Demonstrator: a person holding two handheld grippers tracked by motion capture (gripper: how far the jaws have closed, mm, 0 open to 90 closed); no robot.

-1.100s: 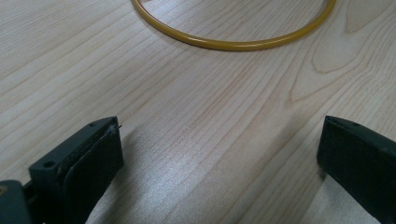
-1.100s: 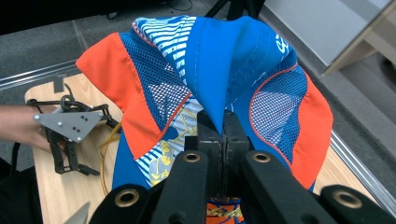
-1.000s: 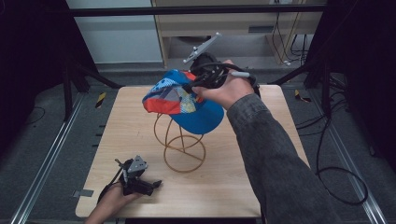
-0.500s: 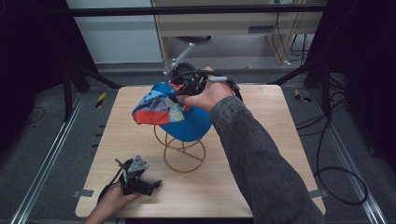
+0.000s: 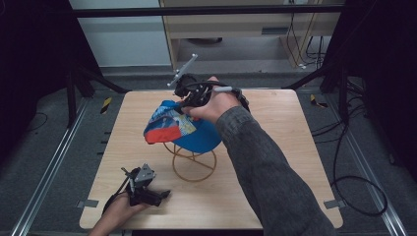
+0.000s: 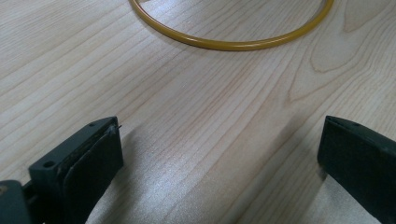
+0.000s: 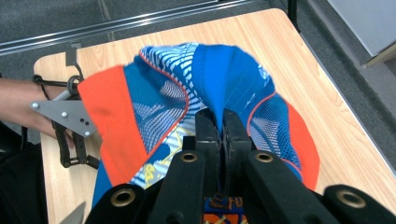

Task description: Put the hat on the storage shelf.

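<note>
My right hand-held gripper (image 7: 223, 135) pinches the blue, orange and white fabric cap (image 5: 183, 127) above the gold wire stand (image 5: 193, 162). My left hand-held gripper (image 6: 219, 154) rests wide open on the pale wooden counter (image 5: 295, 132).

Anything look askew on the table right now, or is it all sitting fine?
The cap sits lopsided over the gold wire stand: the right claw pinches a fold of its blue fabric, bunching the crown and leaving the orange brim hanging to one side. The left claw rests open on the table, holding nothing.

High view overlooks the table (image 5: 275, 147); tool cameras ride close.
</note>
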